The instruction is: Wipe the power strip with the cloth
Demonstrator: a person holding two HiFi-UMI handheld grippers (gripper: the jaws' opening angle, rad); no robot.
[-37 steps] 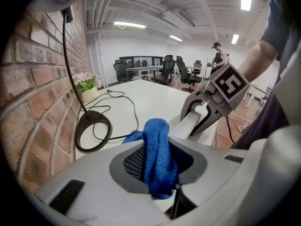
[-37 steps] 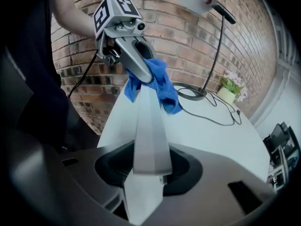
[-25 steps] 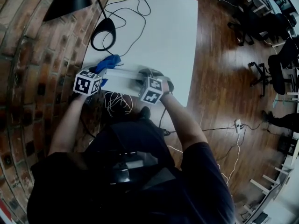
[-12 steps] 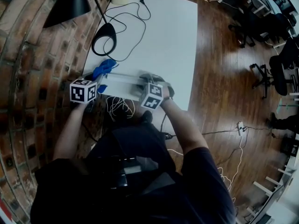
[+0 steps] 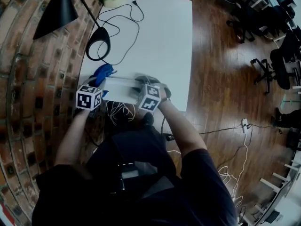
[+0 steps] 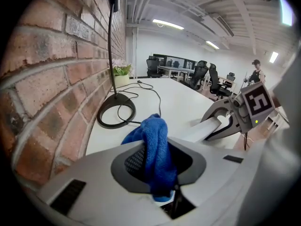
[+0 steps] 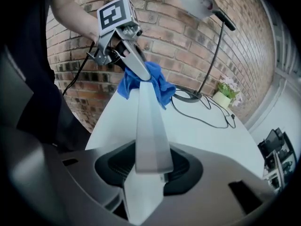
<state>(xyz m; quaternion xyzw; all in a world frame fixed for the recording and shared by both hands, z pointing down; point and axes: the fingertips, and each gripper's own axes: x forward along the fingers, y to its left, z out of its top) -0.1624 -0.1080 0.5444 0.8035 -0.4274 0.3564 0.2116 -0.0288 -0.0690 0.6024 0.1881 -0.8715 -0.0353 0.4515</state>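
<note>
Arms: both forearms reach up-frame to desk (image 5: 160,41) near edge.
Left claw (image 6: 157,173): clamped on cloth (image 6: 151,140).
Right claw (image 7: 148,168): gripping strip (image 7: 149,121) end.
Strip axis: left-right, mid-frame, between claws.

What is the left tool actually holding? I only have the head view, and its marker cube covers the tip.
Observer: The left tool is shut on the cloth, a blue one bunched up between its jaws.
Operator: And the right one?
Observer: The right tool is shut on the near end of the power strip, which runs straight away from it toward the left tool.
Operator: Is the cloth on the strip?
Observer: In the right gripper view, blue folds show on both sides of the strip's far end, so the cloth is wrapped over it there.
</note>
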